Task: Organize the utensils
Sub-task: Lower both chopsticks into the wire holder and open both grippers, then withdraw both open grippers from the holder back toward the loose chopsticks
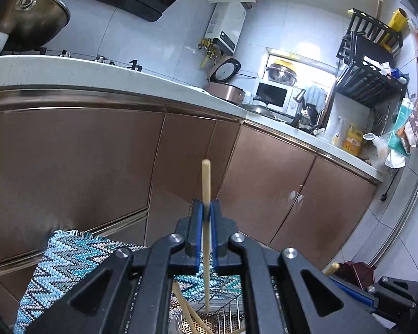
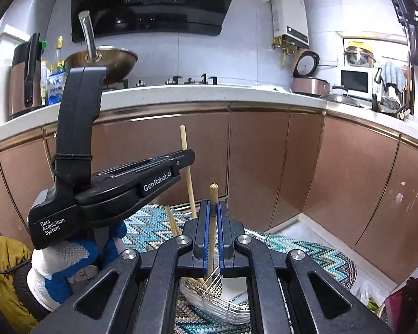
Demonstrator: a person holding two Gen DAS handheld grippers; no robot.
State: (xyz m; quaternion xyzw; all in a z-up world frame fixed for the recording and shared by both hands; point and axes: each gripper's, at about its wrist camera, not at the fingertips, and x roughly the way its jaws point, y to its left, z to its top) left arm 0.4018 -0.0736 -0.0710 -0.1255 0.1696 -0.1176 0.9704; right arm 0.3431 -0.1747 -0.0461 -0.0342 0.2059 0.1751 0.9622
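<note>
Pale matt wood is seen in the chopstick (image 1: 206,183); woven cloth in the zigzag mat (image 1: 67,264); glossy coppery fronts on the cabinet doors (image 2: 345,181).

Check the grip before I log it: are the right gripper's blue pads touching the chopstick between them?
Touching. The right wrist view shows the right gripper shut, both blue pads pressed against the upright wooden chopstick.

Pale wooden chopstick (image 1: 206,183), blue-and-teal zigzag cloth (image 1: 67,261), copper-brown cabinet doors (image 2: 348,183), blue-and-white glove (image 2: 69,261)
</note>
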